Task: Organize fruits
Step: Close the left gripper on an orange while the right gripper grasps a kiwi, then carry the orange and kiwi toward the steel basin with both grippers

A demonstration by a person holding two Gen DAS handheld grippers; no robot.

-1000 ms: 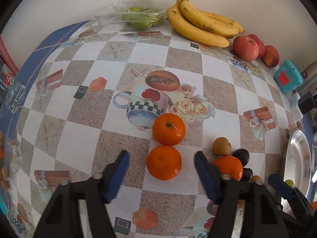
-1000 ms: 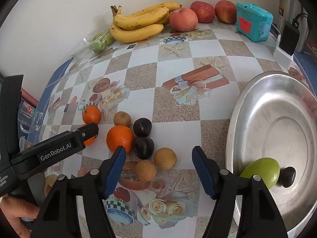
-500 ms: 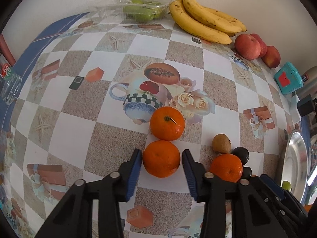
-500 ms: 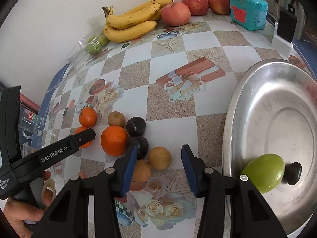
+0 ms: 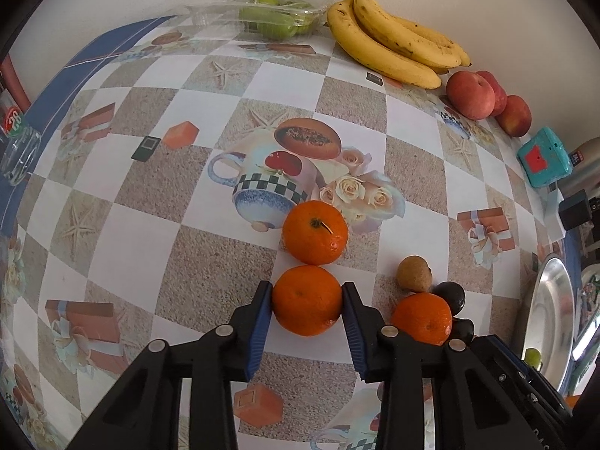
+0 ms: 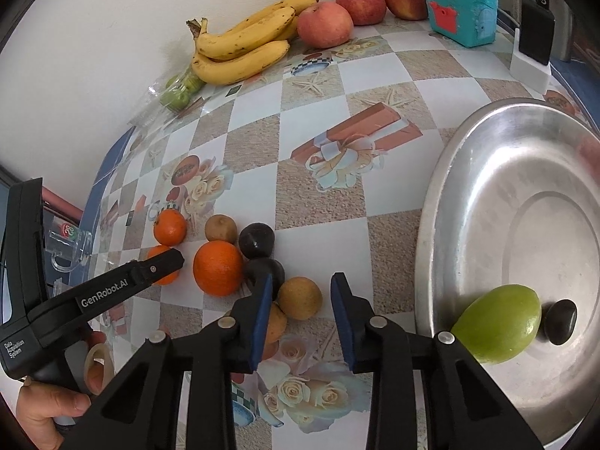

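My left gripper (image 5: 305, 302) is shut on the near tangerine (image 5: 306, 300), which rests on the tablecloth. A second tangerine (image 5: 315, 231) lies just beyond it. To the right sit an orange (image 5: 422, 318), a brown fruit (image 5: 414, 273) and dark plums (image 5: 450, 296). My right gripper (image 6: 298, 296) is partly closed around a brown round fruit (image 6: 300, 298) with a gap at each pad. The orange (image 6: 218, 268) and a dark plum (image 6: 257, 240) lie to its left. A steel plate (image 6: 468, 172) at right holds a green mango (image 6: 498, 324) and a dark plum (image 6: 560, 320).
Bananas (image 5: 390, 50), three peaches (image 5: 470, 93) and a clear box of green fruit (image 5: 270, 18) line the back wall. A teal toy camera (image 6: 461, 9) and a black charger (image 6: 536, 35) stand at back right. A glass jar (image 5: 15, 150) sits at the left edge.
My left gripper moved forward and closed onto the near tangerine. My right gripper moved forward around the brown fruit and narrowed its opening.
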